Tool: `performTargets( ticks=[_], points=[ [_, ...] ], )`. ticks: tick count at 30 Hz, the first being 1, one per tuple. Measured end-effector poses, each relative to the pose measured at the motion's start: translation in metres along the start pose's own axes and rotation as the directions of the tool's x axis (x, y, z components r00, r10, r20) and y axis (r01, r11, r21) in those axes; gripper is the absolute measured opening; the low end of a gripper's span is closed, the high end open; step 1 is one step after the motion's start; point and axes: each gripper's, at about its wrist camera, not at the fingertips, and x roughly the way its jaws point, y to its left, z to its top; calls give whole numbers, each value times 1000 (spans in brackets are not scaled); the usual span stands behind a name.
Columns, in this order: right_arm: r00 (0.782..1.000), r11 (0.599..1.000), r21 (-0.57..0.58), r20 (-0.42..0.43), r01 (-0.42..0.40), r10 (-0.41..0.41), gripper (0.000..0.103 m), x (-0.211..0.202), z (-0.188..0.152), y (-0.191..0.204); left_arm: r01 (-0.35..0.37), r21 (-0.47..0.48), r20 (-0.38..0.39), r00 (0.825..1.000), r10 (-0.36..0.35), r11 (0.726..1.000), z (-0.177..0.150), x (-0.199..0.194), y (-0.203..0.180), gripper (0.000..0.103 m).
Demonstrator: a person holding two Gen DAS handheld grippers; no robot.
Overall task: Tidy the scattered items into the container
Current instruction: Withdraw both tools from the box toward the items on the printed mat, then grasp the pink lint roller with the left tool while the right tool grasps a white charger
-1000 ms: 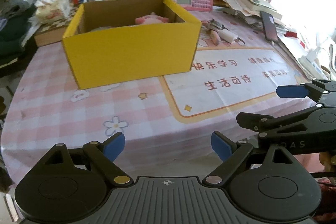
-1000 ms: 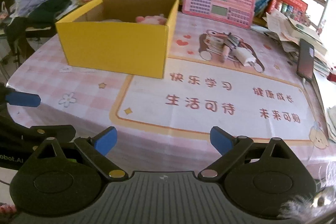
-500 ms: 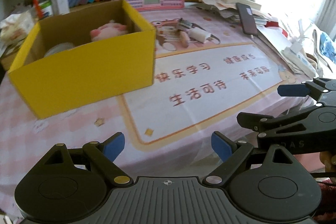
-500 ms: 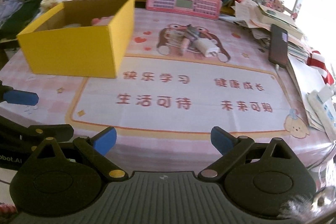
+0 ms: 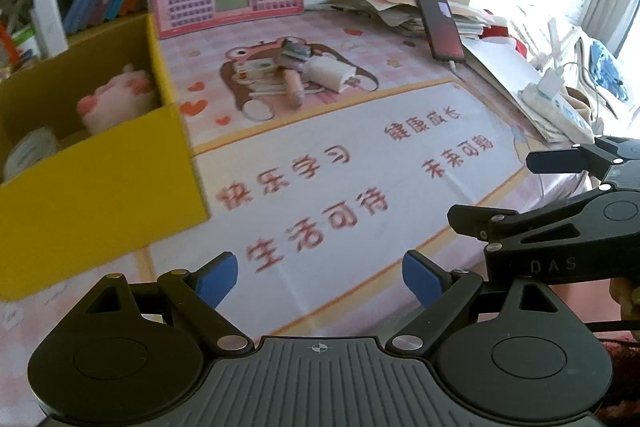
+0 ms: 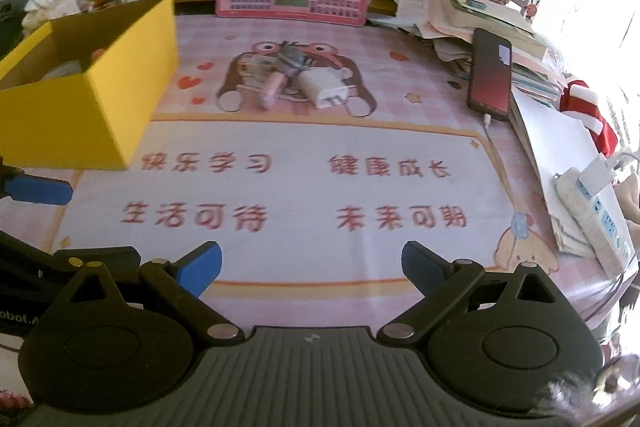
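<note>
We saw a yellow box (image 6: 92,103) on a pink-checked tablecloth (image 6: 420,75) printed with red characters. Right of the box lay a white charger (image 6: 326,87) and a pink tube (image 6: 272,89); inside it, a pink plush (image 5: 116,103).

A yellow cardboard box (image 5: 100,183) stands open-topped on the left of the table, its inside plain brown. In it lie a pink plush toy (image 5: 116,101), near the back right corner, and a white round object (image 5: 30,153), only partly seen behind the front wall. To the right of the box, well apart from it, a small heap lies on the bear print: a white charger plug (image 6: 324,87), a pink pen-like stick (image 6: 272,89) just beside it, a grey metal clip (image 6: 292,57) behind them, and a small printed card (image 5: 256,69) beneath.
</note>
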Motion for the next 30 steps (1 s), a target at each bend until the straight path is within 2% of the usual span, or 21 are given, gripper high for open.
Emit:
performTargets(
  ticks=[5, 11, 15, 21, 24, 26, 30],
  points=[
    [1000, 1000, 3, -1, -4, 4, 98, 16, 17, -25, -14, -5, 13, 1000, 15, 1000, 23, 19, -10, 92],
    [998, 999, -8, 19, -54, 54, 98, 41, 45, -51, -81, -54, 47, 995, 83, 995, 54, 35, -12, 92],
    [994, 995, -5, 28, -103, 103, 97, 59, 63, -67, -128, -76, 37, 991, 131, 989, 73, 48, -15, 91],
    [985, 986, -30, 53, -162, 164, 94, 93, 90, -80, -215, -81, 38, 975, 219, 973, 104, 71, -13, 90],
    [978, 979, -63, 62, -195, 199, 88, 116, 105, -82, -243, -103, 30, 968, 247, 964, 118, 85, -9, 89],
    [973, 972, -85, 54, -220, 225, 79, 132, 114, -81, -267, -116, 21, 962, 271, 957, 126, 98, -5, 89],
    [957, 951, -130, 37, -281, 287, 68, 165, 132, -76, -296, -138, -21, 955, 296, 945, 137, 123, 6, 85]
  ],
)
